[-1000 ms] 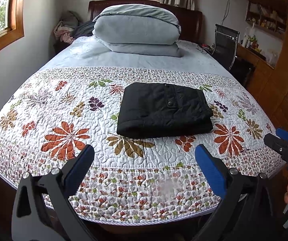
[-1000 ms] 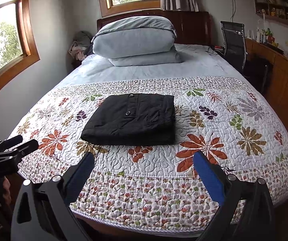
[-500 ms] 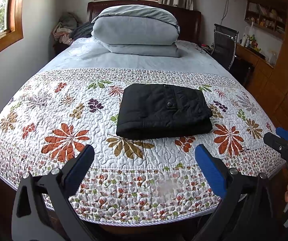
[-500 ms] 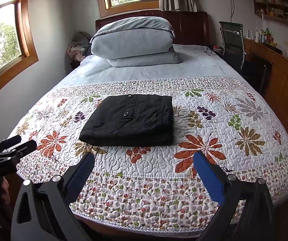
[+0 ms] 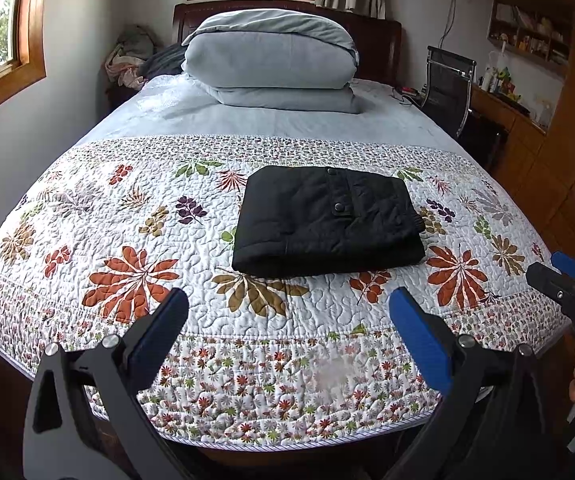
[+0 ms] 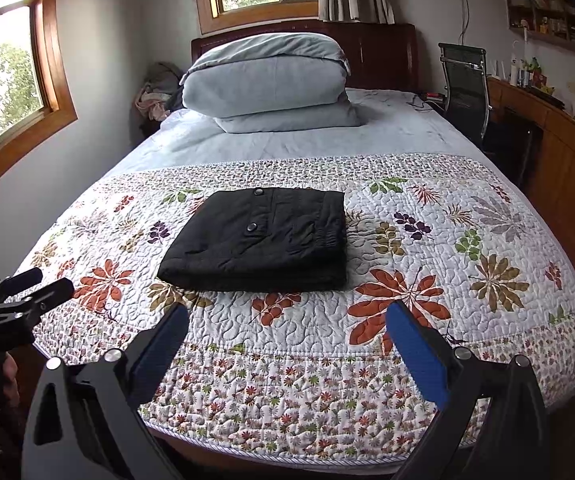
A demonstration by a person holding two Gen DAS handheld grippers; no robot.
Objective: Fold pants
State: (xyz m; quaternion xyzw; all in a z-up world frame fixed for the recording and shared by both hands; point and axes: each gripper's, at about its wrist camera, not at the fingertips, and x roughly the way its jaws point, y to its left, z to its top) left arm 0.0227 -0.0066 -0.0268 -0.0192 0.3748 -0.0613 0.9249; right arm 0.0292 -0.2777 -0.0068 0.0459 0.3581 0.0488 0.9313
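Note:
The black pants (image 5: pixel 327 220) lie folded into a compact rectangle on the floral quilt (image 5: pixel 127 208), near the foot of the bed; they also show in the right wrist view (image 6: pixel 259 240). My left gripper (image 5: pixel 287 312) is open and empty, held back beyond the foot edge of the bed, apart from the pants. My right gripper (image 6: pixel 287 320) is open and empty, likewise back from the bed. The right gripper shows at the right edge of the left wrist view (image 5: pixel 567 276). The left gripper shows at the left edge of the right wrist view (image 6: pixel 27 292).
A stack of grey bedding (image 5: pixel 271 64) sits at the head of the bed against the dark headboard. A black office chair (image 5: pixel 447 84) and a wooden desk (image 5: pixel 515 116) stand to the right. Clothes are piled in the far left corner (image 5: pixel 127 60).
Both grippers have drawn slightly back and up from the bed. The pants have not moved.

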